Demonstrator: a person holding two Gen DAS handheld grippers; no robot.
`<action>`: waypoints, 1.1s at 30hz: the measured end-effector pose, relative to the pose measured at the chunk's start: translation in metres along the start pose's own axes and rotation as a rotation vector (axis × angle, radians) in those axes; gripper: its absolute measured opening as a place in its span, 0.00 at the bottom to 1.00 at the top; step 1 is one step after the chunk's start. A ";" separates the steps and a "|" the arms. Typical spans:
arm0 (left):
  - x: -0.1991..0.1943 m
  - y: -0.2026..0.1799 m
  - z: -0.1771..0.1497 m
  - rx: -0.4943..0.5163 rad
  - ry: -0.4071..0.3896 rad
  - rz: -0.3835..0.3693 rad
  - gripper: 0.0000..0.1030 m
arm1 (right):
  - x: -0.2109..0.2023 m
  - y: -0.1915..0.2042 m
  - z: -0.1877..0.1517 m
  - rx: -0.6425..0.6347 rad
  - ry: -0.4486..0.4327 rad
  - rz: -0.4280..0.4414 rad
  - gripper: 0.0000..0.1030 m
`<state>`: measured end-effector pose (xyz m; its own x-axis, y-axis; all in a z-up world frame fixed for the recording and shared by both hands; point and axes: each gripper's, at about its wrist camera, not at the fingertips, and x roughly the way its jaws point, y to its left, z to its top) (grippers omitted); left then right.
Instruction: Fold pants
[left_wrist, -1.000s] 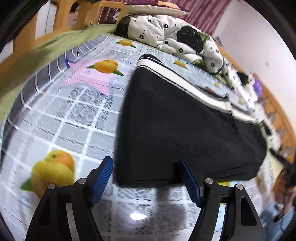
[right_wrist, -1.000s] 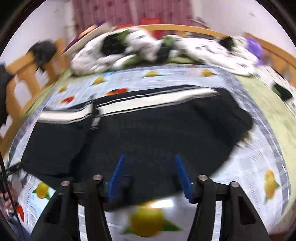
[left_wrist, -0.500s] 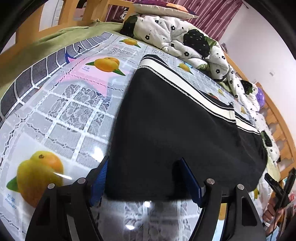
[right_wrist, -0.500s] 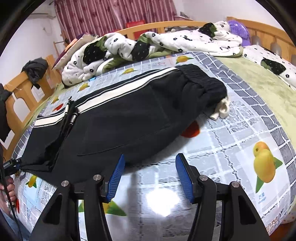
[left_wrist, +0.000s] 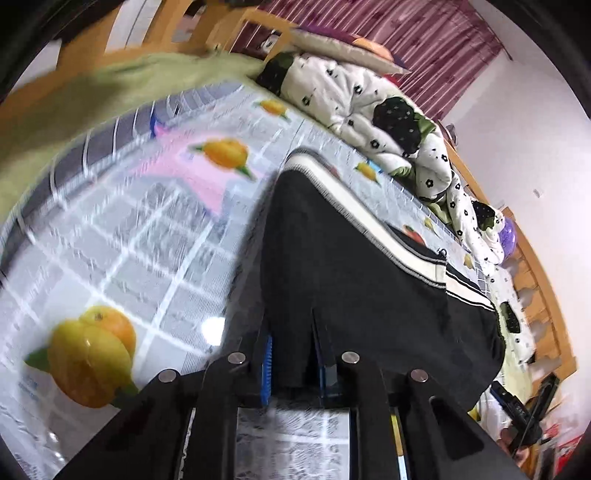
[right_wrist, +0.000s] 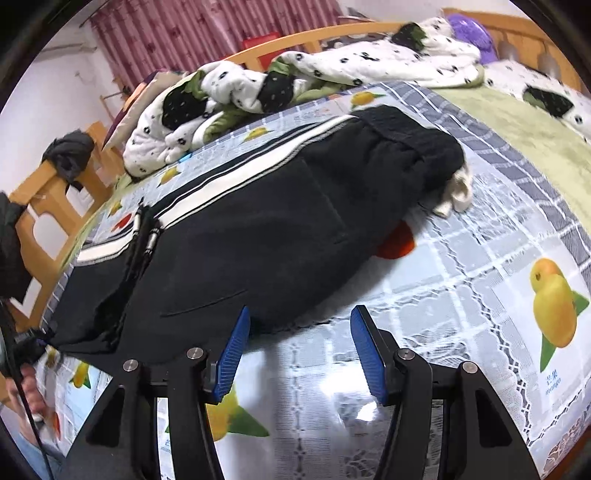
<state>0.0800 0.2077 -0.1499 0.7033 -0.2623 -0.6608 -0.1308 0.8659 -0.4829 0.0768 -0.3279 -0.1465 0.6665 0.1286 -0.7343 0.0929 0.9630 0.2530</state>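
Since the earlier frame the left gripper (left_wrist: 293, 360) has just been closing its jaws, and they now pinch the near hem of the one pair of black pants (left_wrist: 354, 280), bunching the cloth between the two blue pads (left_wrist: 266, 363). That hem, which lay flat on the cover, now rises slightly into the grip. The right gripper (right_wrist: 300, 332) has come lower and closer to the bed; its two blue pads (right_wrist: 364, 347) stand spread apart with nothing between them, hovering just short of the pants' near edge (right_wrist: 280, 325), one pad tip at the cloth's margin and the other over bare cover.

Ahead of both grippers the pants (right_wrist: 258, 229) lie stretched across the plastic cover (right_wrist: 461, 295), with one cream side stripe (right_wrist: 258, 170) running along their far edge. Their waistband end (right_wrist: 413, 136) is ahead and to the right of the right gripper, with a pale bit of cloth (right_wrist: 456, 192) poking out beside it. Two metal-tipped drawcords (right_wrist: 147, 236) lie on the fabric ahead and to the left of that gripper.

Beyond the pants lies one rumpled white quilt (right_wrist: 295, 74) with black flowers, and behind it one dark red curtain (right_wrist: 207, 33). At the far left of the right gripper's view a hand (right_wrist: 27, 384) grips the other tool's handle.
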 end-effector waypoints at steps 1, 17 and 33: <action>-0.006 -0.012 0.003 0.031 -0.024 0.008 0.15 | -0.001 0.004 0.000 -0.022 -0.003 -0.003 0.55; 0.035 -0.288 -0.037 0.456 -0.022 -0.180 0.14 | -0.078 -0.030 0.017 -0.079 -0.110 -0.096 0.55; 0.024 -0.275 -0.097 0.591 -0.022 -0.184 0.68 | -0.061 -0.016 0.025 -0.063 0.003 0.192 0.56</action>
<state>0.0653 -0.0784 -0.0887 0.6923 -0.4268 -0.5819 0.3993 0.8982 -0.1837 0.0530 -0.3566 -0.0901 0.6651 0.3120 -0.6784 -0.0823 0.9336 0.3486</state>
